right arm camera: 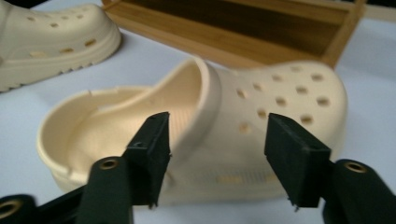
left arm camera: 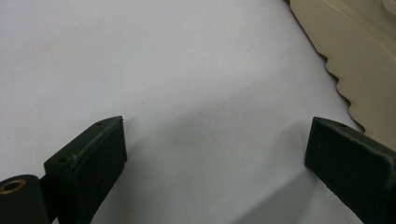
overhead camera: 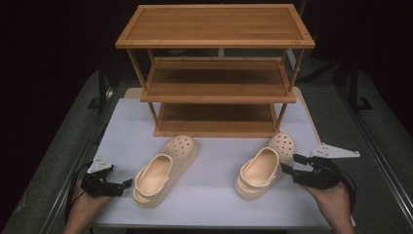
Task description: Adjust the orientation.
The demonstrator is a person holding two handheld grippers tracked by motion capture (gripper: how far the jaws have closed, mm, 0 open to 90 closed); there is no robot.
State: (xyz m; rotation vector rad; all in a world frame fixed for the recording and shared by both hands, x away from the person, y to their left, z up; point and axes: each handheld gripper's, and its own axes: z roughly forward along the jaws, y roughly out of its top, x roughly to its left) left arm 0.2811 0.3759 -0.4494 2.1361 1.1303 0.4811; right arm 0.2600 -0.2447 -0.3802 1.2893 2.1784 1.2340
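- The right clog point(right arm camera: 196, 126) on the desk point(overhead camera: 209, 190) before the rack point(overhead camera: 215, 73) looks light, rubbery and springy; I'd pinch its side wall by the opening.
- Right gripper point(right arm camera: 217, 140) jaws apart beside it; left gripper point(left arm camera: 215, 149) jaws apart, near the left clog point(overhead camera: 165, 170).
- Left clog's sole edge is cut off in the left gripper view.

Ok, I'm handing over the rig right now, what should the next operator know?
Left gripper: open, holding nothing, low over the table beside the left clog.
Right gripper: open, holding nothing, its fingers lined up on the side of the right clog, not closed on it.
Both clogs lie on the table in front of the rack, toes toward it. All three shelves are bare.
Done: approach only.
Left: probably grasp each clog and set it on the rack.
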